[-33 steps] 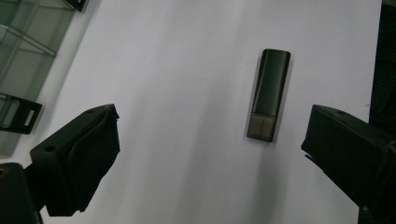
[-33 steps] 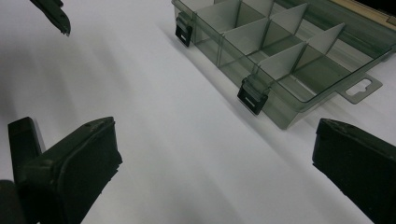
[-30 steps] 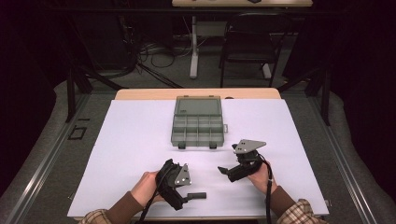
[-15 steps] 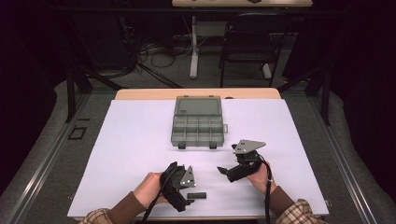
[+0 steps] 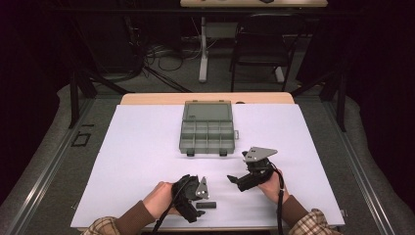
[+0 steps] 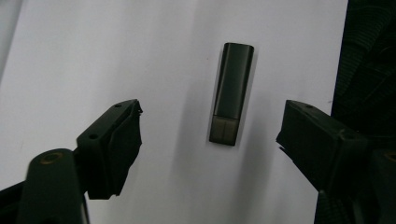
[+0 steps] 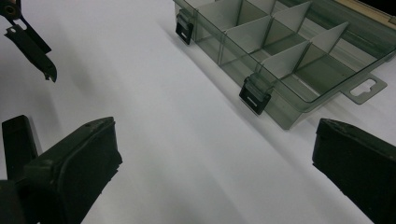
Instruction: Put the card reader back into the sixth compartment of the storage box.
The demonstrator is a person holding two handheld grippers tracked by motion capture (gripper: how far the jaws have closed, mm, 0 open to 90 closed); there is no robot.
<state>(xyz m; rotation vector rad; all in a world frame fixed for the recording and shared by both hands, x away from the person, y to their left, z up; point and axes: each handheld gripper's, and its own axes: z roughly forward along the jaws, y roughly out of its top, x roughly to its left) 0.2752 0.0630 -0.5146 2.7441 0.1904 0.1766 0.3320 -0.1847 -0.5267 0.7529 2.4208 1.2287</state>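
A small dark stick (image 5: 207,204) with a lighter cap end lies flat on the white sheet (image 5: 142,161) near the front edge. My left gripper (image 5: 195,205) is tilted down over it. In the left gripper view the stick (image 6: 232,93) lies lengthwise between the jaws of that gripper (image 6: 210,119). The jaws have just been closing, but a gap remains on both sides and neither pad touches the stick. My right gripper (image 5: 235,181) rests to the right, pointing left. Its jaws (image 7: 215,140) stand wide open on bare sheet.
A clear grey compartment box (image 5: 207,128) lies open at the middle back of the sheet, its cells looking empty. In the right gripper view its latched front wall (image 7: 261,88) is close at the upper right. A chair (image 5: 264,49) and cables stand beyond the table.
My left gripper has edged right and tipped down over the stick. The right gripper and the box have stayed put.
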